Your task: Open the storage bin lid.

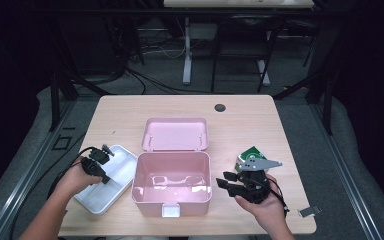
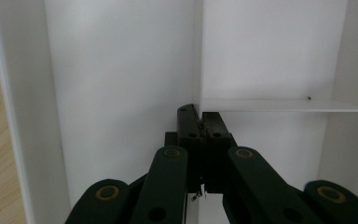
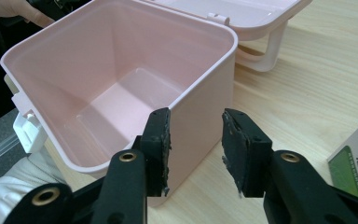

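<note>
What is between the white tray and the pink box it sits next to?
Nothing visible. The white tray lies right beside the open pink box, left of it. The left claw is shut on the tray's divider, and the box looks empty inside.

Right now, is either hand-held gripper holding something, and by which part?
The left hand-held gripper is shut on the white tray, pinching its thin inner divider wall. The right hand-held gripper holds nothing; its jaws stand apart beside the pink box.

- Light wooden tabletop (image 1: 130, 107) with a dark round hole (image 1: 220, 107) near its far edge.
- Grey floor (image 1: 170, 75), black cables (image 1: 145, 80).
- White desk leg (image 1: 186, 50) behind; dark surroundings.
</note>
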